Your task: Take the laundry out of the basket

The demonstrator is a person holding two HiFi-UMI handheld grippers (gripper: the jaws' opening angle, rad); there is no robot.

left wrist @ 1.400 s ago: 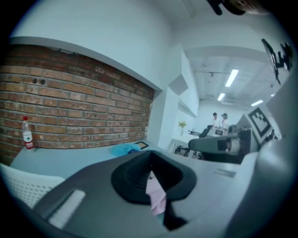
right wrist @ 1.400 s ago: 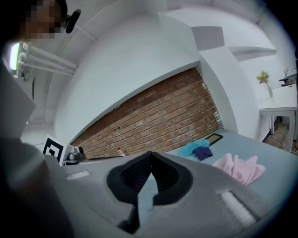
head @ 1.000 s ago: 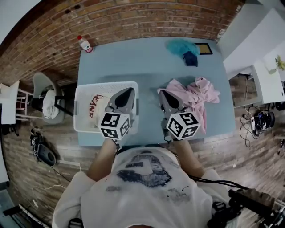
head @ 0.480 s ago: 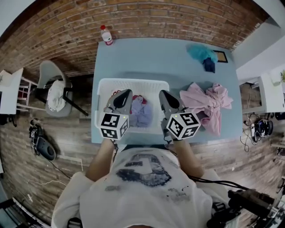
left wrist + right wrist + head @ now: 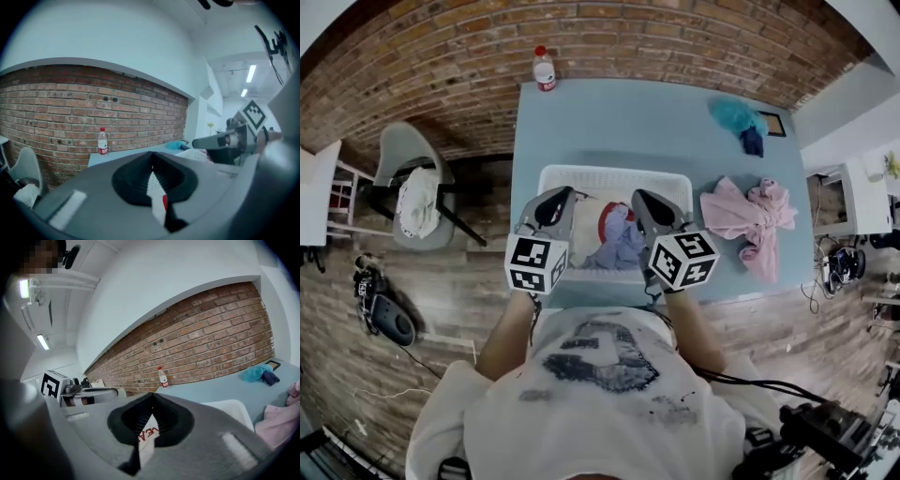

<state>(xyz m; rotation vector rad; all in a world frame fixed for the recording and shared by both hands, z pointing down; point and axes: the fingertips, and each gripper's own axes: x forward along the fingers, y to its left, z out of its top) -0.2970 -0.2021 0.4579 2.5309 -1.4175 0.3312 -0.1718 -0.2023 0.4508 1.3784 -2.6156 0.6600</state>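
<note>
The left gripper (image 5: 555, 202) and right gripper (image 5: 649, 206) hang closed and empty over the white basket (image 5: 614, 172) at the tabletop's near edge. Laundry (image 5: 614, 239) lies inside it, and a pink garment (image 5: 750, 211) lies just beside it. I'd say the next pick needs a gripper to open and dip in.

Red capital letters stand on a white cloth (image 5: 149, 436) in the basket (image 5: 614, 173), seen past the jaws in the right gripper view. Only "EA" reads clearly, with what may be a V before it. The bottle (image 5: 544, 69) on the worktop (image 5: 628, 122) bears a red label, too small to read. The dark print on the person's shirt (image 5: 600, 354) cannot be read.
</note>
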